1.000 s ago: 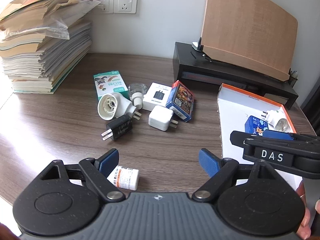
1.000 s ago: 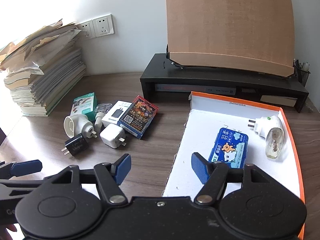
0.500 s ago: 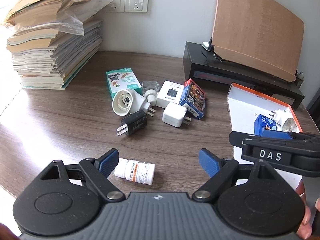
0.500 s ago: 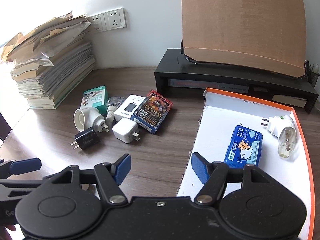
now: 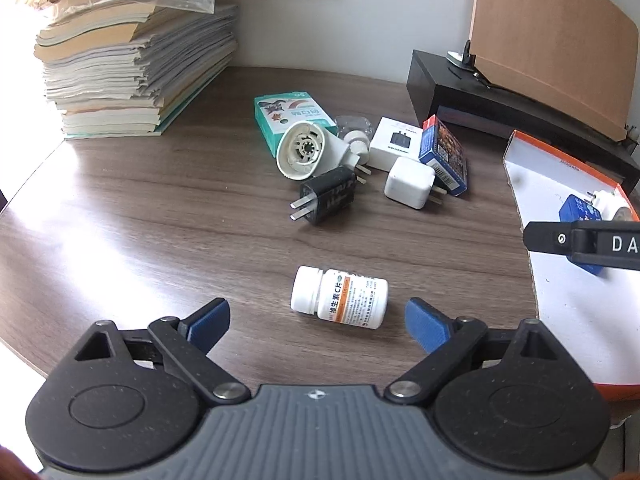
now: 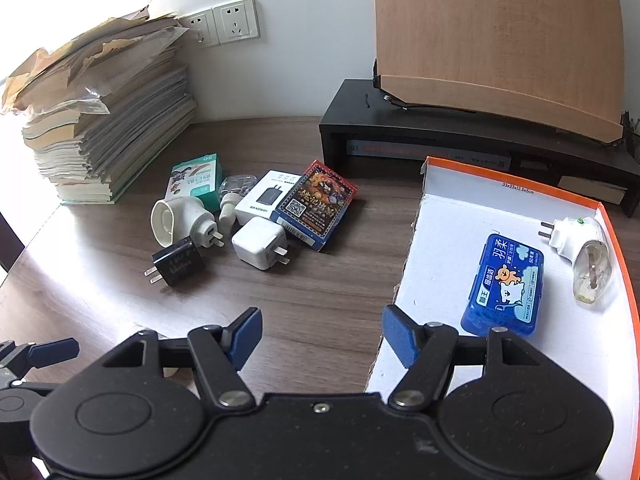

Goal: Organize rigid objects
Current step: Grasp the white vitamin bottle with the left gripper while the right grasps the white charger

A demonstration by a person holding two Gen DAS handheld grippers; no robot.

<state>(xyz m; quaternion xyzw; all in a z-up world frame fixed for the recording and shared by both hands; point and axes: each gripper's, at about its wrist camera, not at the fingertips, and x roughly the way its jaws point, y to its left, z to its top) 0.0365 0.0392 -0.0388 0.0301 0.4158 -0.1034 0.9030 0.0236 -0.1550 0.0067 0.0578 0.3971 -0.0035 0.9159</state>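
Observation:
A white pill bottle [image 5: 340, 297] lies on its side on the wooden table, just ahead of my open, empty left gripper [image 5: 318, 320]. Further back lies a cluster: black charger [image 5: 326, 196], white charger [image 5: 410, 183], round white plug [image 5: 306, 150], green box [image 5: 292, 114], white adapter box [image 5: 396, 142] and card box [image 5: 442, 154]. My right gripper [image 6: 320, 334] is open and empty at the left edge of the orange-rimmed white box [image 6: 440, 232]. That box holds a blue case [image 6: 506, 286] and a plug-in vaporizer [image 6: 578, 254].
A tall stack of papers [image 5: 132, 52] stands at the back left. A black monitor riser [image 6: 460, 136] with a wooden board [image 6: 500, 32] on it stands at the back right. Wall sockets [image 6: 228, 22] are behind the papers.
My left gripper has pulled back and turned left, so the pill bottle now shows fully ahead of its fingers. My right gripper shifted left a little. Both stayed open.

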